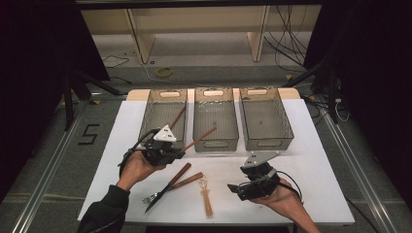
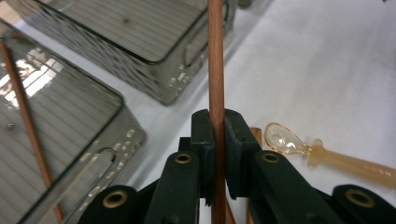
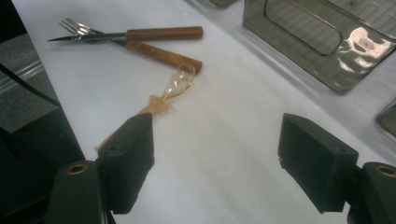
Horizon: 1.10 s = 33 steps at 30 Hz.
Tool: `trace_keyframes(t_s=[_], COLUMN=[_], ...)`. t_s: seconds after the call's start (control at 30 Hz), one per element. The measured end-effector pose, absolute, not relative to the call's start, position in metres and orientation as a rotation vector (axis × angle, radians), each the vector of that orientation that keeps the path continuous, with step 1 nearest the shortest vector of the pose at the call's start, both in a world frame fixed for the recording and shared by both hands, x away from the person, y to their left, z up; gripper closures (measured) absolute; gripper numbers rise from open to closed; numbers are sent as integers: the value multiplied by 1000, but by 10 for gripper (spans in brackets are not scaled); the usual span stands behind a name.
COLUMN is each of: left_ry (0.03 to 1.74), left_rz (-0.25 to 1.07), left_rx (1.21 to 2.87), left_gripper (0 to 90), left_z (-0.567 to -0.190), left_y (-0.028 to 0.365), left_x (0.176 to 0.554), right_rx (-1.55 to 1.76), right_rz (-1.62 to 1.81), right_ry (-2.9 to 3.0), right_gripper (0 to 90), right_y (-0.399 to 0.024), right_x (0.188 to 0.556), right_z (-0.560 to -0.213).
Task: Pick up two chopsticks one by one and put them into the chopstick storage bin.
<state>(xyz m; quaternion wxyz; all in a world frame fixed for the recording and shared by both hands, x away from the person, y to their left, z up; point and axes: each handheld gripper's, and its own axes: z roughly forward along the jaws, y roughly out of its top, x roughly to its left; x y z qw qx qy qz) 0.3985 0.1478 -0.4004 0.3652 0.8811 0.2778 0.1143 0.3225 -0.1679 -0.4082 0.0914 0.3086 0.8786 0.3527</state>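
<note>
My left gripper [image 2: 217, 140] squeezes a brown chopstick [image 2: 215, 60] just above the table [image 1: 316, 160] near the bins [image 1: 216, 116], my right gripper [image 3: 215, 158] is wide apart holding nothing, and the orange spoon [image 2: 327, 156] has tiny letters I cannot read.

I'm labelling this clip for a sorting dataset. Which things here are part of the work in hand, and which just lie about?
In hand:
- chopstick, clamped in the left gripper
- second chopstick in the left bin
- right gripper, open

Lying about:
- knife, fork, amber spoon on the white table
- middle bin, right bin
</note>
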Motion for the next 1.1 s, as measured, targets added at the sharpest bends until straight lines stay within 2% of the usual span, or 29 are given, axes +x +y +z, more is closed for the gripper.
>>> trace_keyframes(t_s=[0.5,1.1], left_ry=[906,1098], left_rz=[385,430], left_rx=[2152,2105], left_gripper=[831,829], left_z=[-376,-393], left_y=[176,192], left_x=[453,514], right_rx=[981,985], right_rz=[1097,1083], right_ry=[2559,2574], right_gripper=[269,257], right_y=[-174,-175], right_x=[320,318], right_z=[-418,-424])
